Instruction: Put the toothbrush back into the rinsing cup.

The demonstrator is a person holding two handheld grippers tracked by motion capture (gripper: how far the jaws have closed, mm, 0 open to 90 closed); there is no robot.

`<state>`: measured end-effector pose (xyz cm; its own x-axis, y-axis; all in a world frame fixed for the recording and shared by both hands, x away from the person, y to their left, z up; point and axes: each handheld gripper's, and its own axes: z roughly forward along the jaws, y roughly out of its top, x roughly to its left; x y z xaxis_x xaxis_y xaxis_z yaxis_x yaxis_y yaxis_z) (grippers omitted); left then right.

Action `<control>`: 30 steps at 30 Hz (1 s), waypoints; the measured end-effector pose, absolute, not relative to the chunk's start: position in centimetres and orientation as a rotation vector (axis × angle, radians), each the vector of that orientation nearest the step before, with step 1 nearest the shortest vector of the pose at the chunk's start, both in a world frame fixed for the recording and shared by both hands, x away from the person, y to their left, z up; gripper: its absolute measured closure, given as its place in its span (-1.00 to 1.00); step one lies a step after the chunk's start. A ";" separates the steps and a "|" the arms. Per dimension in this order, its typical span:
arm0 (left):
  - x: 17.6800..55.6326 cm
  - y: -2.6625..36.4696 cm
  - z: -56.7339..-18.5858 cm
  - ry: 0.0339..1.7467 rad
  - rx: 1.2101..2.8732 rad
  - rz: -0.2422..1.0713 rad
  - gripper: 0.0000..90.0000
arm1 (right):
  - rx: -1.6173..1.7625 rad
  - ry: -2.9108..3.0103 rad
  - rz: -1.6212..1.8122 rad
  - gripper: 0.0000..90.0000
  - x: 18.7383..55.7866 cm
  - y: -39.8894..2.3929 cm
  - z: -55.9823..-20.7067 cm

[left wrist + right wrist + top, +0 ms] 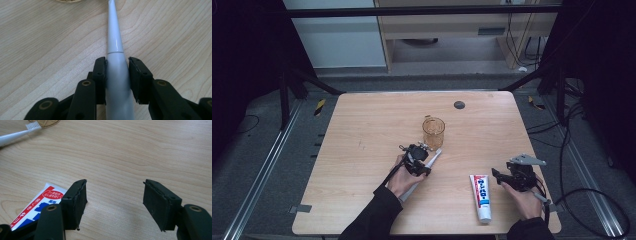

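At a wooden table, the left gripper clamps a white toothbrush lying flat, its head toward an amber cup. The right gripper rests wide apart, holding nothing, just beside a toothpaste tube.

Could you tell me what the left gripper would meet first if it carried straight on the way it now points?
Probably the amber glass cup. The left gripper, its fingers around the white toothbrush, points along the handle towards the cup, though depth is hard to judge.
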<state>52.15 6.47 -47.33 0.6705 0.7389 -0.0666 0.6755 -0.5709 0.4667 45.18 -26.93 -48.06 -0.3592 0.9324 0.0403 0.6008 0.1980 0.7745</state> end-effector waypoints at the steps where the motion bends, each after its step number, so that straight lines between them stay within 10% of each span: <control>1: 52.1 6.5 -47.3 1.094 2.426 0.188 0.50 | 1.427 2.037 1.003 -0.21 45.2 -26.9 -48.1; 30: 47.6 11.3 -38.6 0.906 2.064 0.366 0.51 | 1.424 2.038 0.988 -0.20 45.2 -26.9 -48.2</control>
